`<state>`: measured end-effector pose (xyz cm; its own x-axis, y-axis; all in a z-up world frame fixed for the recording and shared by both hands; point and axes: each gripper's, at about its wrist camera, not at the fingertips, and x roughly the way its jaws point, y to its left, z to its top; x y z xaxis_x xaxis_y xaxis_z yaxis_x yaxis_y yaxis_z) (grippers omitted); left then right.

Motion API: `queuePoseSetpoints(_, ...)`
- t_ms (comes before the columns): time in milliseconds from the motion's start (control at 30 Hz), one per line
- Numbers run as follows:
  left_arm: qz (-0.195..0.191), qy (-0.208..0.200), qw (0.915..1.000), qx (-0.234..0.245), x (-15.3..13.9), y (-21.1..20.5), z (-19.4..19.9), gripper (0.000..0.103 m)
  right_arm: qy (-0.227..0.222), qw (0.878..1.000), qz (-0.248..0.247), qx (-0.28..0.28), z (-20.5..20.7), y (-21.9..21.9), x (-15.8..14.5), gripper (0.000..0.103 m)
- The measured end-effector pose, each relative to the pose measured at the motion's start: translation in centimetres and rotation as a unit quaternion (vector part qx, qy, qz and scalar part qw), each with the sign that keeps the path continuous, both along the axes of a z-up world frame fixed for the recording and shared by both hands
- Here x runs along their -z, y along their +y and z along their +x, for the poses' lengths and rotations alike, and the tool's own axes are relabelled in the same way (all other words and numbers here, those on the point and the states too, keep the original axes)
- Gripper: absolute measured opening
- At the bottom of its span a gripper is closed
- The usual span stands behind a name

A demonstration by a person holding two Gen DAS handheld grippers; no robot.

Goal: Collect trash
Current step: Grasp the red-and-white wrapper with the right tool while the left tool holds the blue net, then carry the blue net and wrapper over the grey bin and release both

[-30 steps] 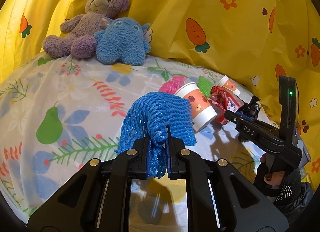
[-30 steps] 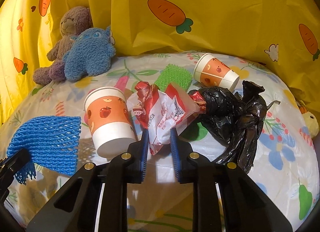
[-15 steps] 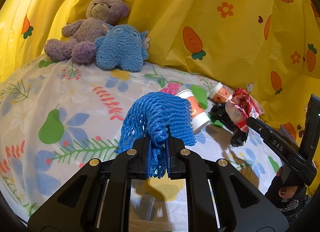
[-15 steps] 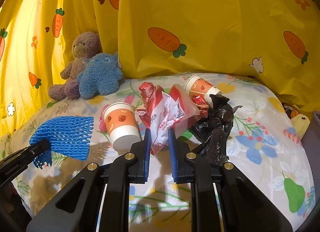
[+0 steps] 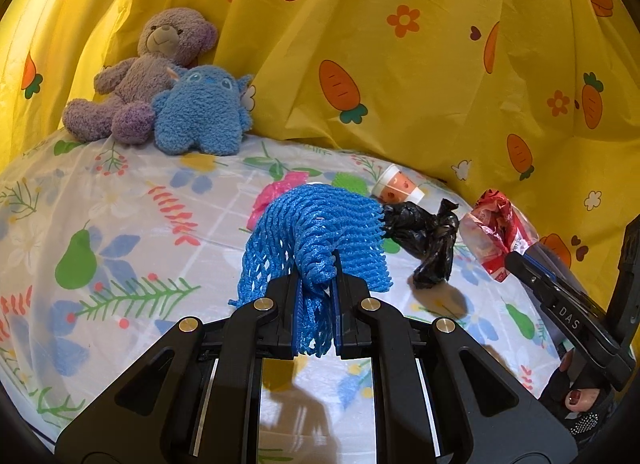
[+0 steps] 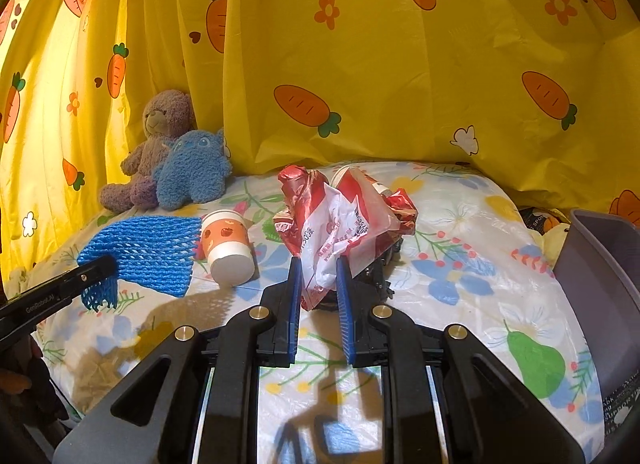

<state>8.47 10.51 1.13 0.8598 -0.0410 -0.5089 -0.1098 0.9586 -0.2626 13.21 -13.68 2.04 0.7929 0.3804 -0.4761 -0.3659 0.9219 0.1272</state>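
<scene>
The left gripper (image 5: 316, 284) is clamping the blue foam net (image 5: 320, 232); the right gripper (image 6: 318, 284) is clamping the red-white wrapper (image 6: 340, 224). Carry both toward the grey bin (image 6: 600, 284) at 3 o'clock, maintaining grip.

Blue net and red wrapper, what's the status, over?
Left gripper shut on blue foam net. Right gripper shut on red-white wrapper. Grey bin right, path open.

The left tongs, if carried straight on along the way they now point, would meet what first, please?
Probably the bedsheet just past the blue foam net that the left tongs hold; the pink wrapper lies near that line, though depth is unclear.
</scene>
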Motion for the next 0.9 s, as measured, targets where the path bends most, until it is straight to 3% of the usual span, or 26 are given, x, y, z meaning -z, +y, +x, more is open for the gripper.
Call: queuePoseSetpoints(900, 0.021, -0.025, 0.9965, 0.077, -2.6, -7.3, 0.2, 0.011, -0.022, 0.999, -0.004, 0.045, -3.7, -4.8, -0.5, 0.018)
